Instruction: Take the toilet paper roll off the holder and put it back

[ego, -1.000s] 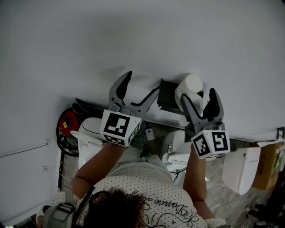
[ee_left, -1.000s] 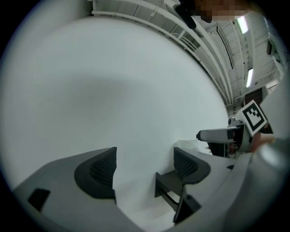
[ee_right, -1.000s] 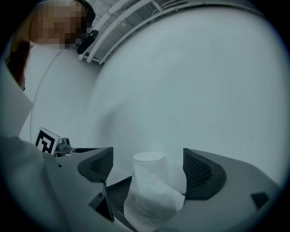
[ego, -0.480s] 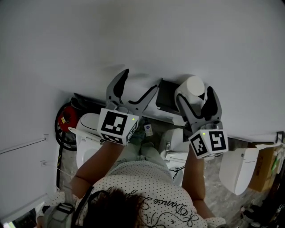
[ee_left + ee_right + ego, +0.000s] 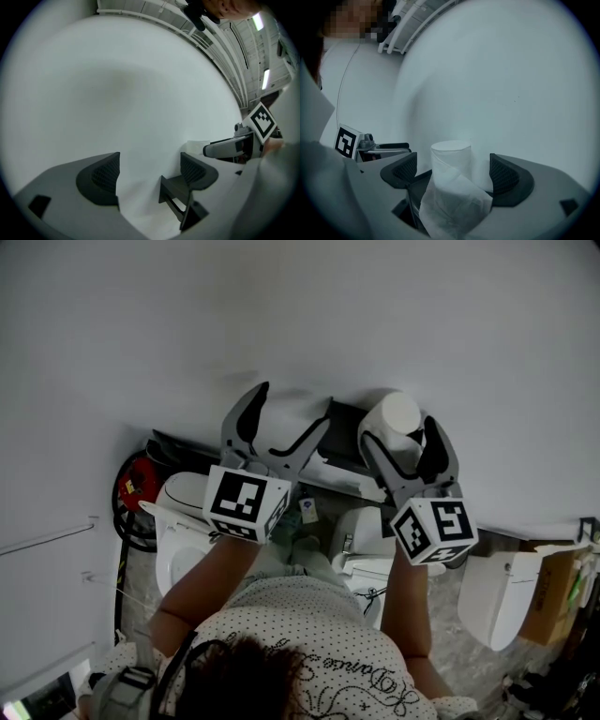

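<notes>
A white toilet paper roll (image 5: pixel 396 418) stands upright on a black wall holder (image 5: pixel 345 424), with a loose sheet hanging down its front. My right gripper (image 5: pixel 403 439) is open, one jaw on each side of the roll. In the right gripper view the roll (image 5: pixel 451 183) fills the space between the pads, with a narrow gap on each side, and the holder (image 5: pixel 412 199) shows dark behind it. My left gripper (image 5: pixel 291 411) is open and empty, just left of the holder. In the left gripper view the holder (image 5: pixel 177 197) sits by the right jaw of my left gripper (image 5: pixel 150 176).
A plain white wall (image 5: pixel 281 315) lies directly ahead. Below, on the floor, stand white toilets (image 5: pixel 180 512) (image 5: pixel 502 594) and a red object (image 5: pixel 131 493) at the left. A cardboard box (image 5: pixel 561 589) is at the far right. The person's arms and dotted shirt fill the lower view.
My right gripper has moved forward toward the wall, so its jaws now straddle the roll more deeply. The left gripper has hardly moved and stays open.
</notes>
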`<state>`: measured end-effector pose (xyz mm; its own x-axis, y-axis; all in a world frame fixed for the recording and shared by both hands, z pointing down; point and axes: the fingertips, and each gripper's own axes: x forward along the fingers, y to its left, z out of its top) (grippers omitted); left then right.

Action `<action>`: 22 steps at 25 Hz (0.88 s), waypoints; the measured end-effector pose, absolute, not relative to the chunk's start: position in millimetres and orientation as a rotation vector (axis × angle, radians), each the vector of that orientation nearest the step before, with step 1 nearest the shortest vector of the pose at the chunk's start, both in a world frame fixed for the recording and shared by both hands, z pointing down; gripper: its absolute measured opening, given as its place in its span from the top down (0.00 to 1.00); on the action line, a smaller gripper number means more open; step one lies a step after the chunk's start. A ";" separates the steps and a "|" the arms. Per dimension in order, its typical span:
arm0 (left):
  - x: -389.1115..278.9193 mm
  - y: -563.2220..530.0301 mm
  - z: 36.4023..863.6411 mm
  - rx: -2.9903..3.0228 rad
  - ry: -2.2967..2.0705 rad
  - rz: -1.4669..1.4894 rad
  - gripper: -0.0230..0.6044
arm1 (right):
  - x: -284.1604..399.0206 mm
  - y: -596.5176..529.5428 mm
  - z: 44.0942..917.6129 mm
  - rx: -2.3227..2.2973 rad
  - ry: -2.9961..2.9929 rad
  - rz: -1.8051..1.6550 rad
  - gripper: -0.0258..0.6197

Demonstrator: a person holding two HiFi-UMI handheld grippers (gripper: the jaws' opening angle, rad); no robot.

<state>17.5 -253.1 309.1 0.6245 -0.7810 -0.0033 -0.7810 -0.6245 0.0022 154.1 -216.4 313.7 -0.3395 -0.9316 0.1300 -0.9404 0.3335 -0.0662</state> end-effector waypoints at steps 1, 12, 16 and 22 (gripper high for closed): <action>17.0 -253.5 309.5 2.829 -1.363 -0.008 0.35 | 153.4 -217.2 314.4 1.758 -2.504 0.194 0.23; 12.3 -256.7 314.5 2.825 -1.376 0.009 0.35 | 147.8 -222.1 324.8 1.650 -2.426 0.172 0.26; 12.3 -256.6 314.3 2.825 -1.368 0.009 0.35 | 145.7 -221.7 327.7 1.594 -2.404 0.199 0.30; 15.3 -257.2 314.4 2.834 -1.353 0.012 0.35 | 144.8 -224.6 334.8 1.533 -2.354 0.247 0.32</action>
